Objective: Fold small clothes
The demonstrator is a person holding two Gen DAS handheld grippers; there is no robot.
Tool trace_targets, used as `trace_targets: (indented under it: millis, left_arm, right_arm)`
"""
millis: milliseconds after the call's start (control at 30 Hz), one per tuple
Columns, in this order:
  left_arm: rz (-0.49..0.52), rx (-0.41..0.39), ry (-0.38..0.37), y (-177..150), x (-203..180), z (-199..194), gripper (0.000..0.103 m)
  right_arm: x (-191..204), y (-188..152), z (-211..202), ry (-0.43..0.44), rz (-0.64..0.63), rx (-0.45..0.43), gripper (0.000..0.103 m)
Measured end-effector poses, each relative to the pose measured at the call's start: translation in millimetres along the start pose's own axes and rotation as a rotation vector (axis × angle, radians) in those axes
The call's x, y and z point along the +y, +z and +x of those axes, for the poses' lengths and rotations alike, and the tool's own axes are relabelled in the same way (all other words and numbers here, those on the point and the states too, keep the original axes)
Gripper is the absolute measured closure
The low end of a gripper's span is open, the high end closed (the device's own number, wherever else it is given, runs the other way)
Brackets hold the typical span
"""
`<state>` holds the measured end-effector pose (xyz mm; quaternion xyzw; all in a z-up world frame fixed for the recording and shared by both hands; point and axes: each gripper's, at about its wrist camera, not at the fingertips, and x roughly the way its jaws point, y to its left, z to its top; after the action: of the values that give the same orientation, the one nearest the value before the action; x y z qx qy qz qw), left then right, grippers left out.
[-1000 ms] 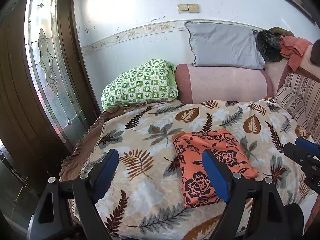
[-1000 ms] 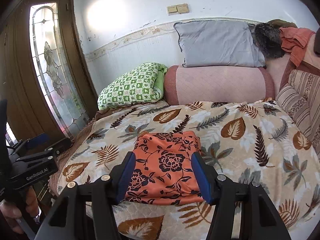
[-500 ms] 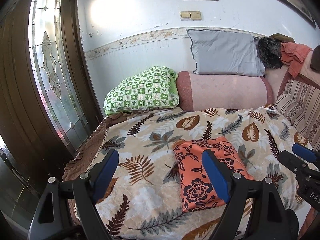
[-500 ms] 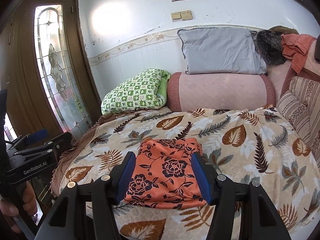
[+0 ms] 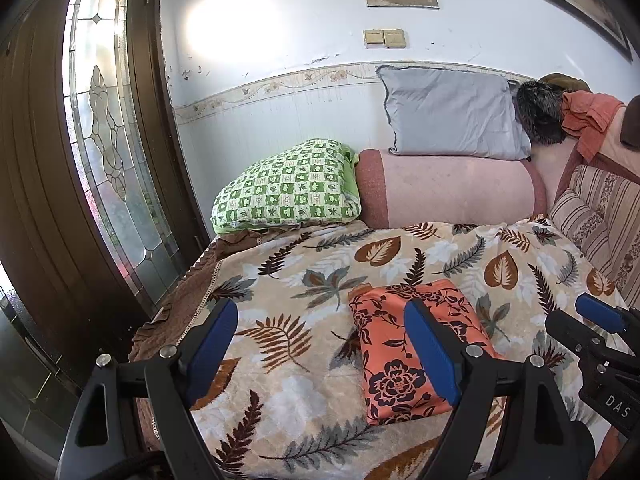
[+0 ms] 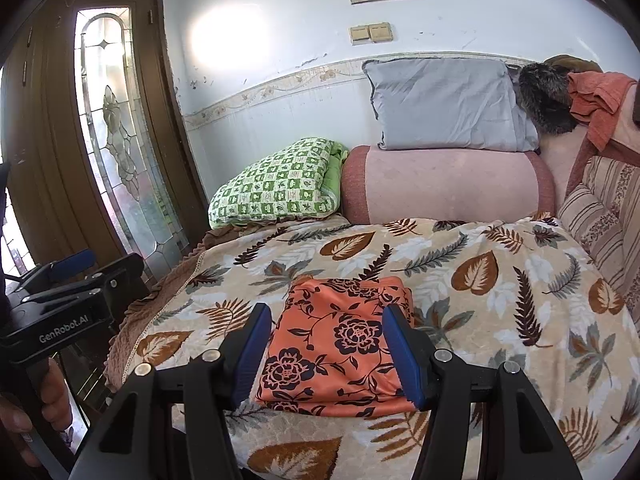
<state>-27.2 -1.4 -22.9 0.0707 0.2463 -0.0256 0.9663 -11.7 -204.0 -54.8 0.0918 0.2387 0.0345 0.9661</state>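
A folded orange garment with dark flowers (image 5: 384, 380) lies flat on the leaf-patterned blanket (image 5: 280, 344) near the bed's front edge. My left gripper (image 5: 318, 312) hovers open above the blanket, left of the garment; its right finger (image 5: 428, 352) overlaps the garment in this view without touching it. In the right wrist view the garment (image 6: 332, 344) shows between the blue pads of my right gripper (image 6: 328, 314), which is open and held short of it, holding nothing. The left gripper (image 6: 96, 268) appears at the far left, and the right gripper (image 5: 600, 332) at the left wrist view's right edge.
At the back stand a green checked pillow (image 5: 288, 188), a pink bolster (image 5: 448, 188) and a grey pillow (image 5: 448, 116). A striped cushion (image 5: 596, 220) lines the right side. A dark door with leaded glass (image 5: 108, 140) stands left. A hand (image 6: 24, 416) grips the left handle.
Both views have drawn back slightly, so the garment sits a little lower and smaller. The garment has not moved and neither gripper's opening has changed.
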Motion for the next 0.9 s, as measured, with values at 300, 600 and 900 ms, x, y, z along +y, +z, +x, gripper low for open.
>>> trace_targets:
  millis: [300, 600, 900]
  left_arm:
    - [-0.002, 0.002, -0.004, 1.3, 0.2, -3.1, 0.017]
    - [-0.010, -0.007, -0.006, 0.6, 3.5, -3.7, 0.017]
    - [-0.007, -0.013, 0.010, -0.6, 4.2, -6.0, 0.017]
  right_arm:
    - [-1.1, 1.7, -4.3, -0.007, 0.017, -0.011, 0.041]
    - [0.4, 0.9, -4.4, -0.005, 0.015, -0.012, 0.041]
    - [0.4, 0.0, -2.3, -0.010, 0.015, -0.007, 0.041]
